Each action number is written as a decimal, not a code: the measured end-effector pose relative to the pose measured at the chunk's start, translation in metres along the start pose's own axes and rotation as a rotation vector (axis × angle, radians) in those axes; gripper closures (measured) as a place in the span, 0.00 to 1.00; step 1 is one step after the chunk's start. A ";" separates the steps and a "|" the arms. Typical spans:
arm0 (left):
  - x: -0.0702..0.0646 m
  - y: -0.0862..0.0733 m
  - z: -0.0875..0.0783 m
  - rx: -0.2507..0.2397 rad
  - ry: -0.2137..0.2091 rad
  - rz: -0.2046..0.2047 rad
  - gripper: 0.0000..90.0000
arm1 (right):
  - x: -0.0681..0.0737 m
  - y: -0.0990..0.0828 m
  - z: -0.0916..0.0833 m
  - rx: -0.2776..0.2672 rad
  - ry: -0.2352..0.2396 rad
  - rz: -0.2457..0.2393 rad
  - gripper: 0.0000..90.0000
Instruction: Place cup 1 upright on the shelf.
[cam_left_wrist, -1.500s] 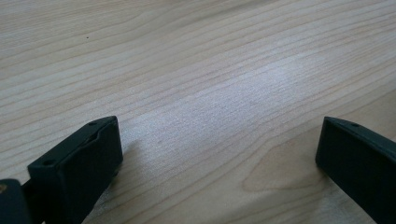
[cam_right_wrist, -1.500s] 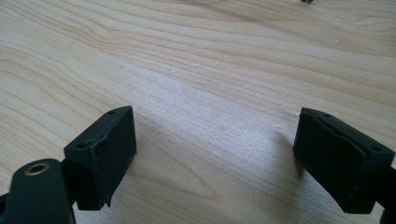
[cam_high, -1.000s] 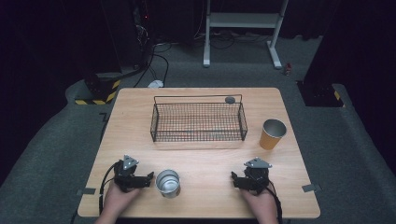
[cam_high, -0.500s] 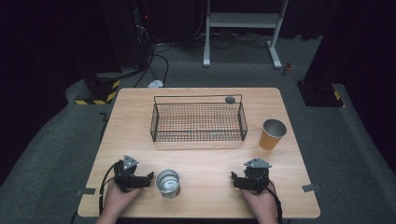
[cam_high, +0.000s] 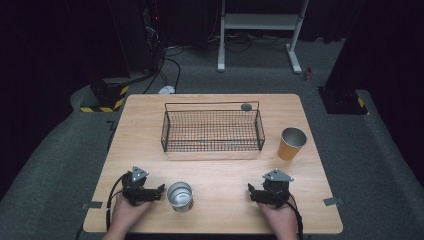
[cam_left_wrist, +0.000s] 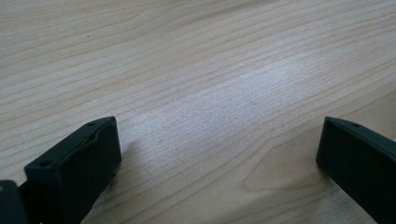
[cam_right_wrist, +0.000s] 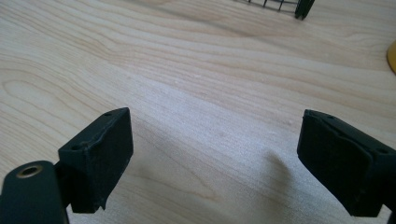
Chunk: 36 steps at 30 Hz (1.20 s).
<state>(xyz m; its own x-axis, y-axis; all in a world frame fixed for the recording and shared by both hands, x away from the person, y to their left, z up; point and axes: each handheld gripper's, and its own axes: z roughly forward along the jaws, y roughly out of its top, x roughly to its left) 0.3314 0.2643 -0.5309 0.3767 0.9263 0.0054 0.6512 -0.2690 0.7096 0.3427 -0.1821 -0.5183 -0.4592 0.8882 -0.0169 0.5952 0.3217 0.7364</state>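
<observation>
My left gripper (cam_high: 148, 193) rests on the wooden table (cam_high: 150, 120) near its front left. It is open, with only bare wood between its jaws (cam_left_wrist: 217, 140). Just to its right stands a silver metal cup (cam_high: 180, 196), upright and apart from the gripper. At the front right rests my right gripper (cam_high: 263, 193), also open over bare wood (cam_right_wrist: 215, 133). An orange cup (cam_high: 291, 143) stands upright beyond it, and its edge (cam_right_wrist: 392, 57) shows in the right gripper view. A black wire basket (cam_high: 212, 131) sits mid-table.
A small dark round object (cam_high: 246, 106) lies by the basket's far right corner. A corner of the basket (cam_right_wrist: 301, 7) shows in the right gripper view. Grey carpet, cables and a white stand (cam_high: 260, 22) lie beyond the table.
</observation>
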 end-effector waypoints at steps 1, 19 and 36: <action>0.000 0.000 0.000 0.000 0.000 -0.001 0.00 | 0.001 0.000 -0.001 -0.020 0.001 -0.007 0.12; 0.000 0.001 0.001 0.000 0.009 -0.007 0.00 | -0.007 -0.001 -0.009 -0.086 -0.004 -0.034 0.11; 0.000 0.001 0.000 0.000 0.010 -0.005 0.00 | -0.021 -0.005 -0.019 -0.145 -0.075 -0.002 0.12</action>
<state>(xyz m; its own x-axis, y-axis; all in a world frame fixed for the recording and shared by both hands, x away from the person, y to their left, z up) 0.3319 0.2639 -0.5308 0.3667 0.9303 0.0087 0.6533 -0.2641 0.7096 0.3367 -0.2082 -0.5093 -0.4062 0.9115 -0.0652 0.4900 0.2775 0.8264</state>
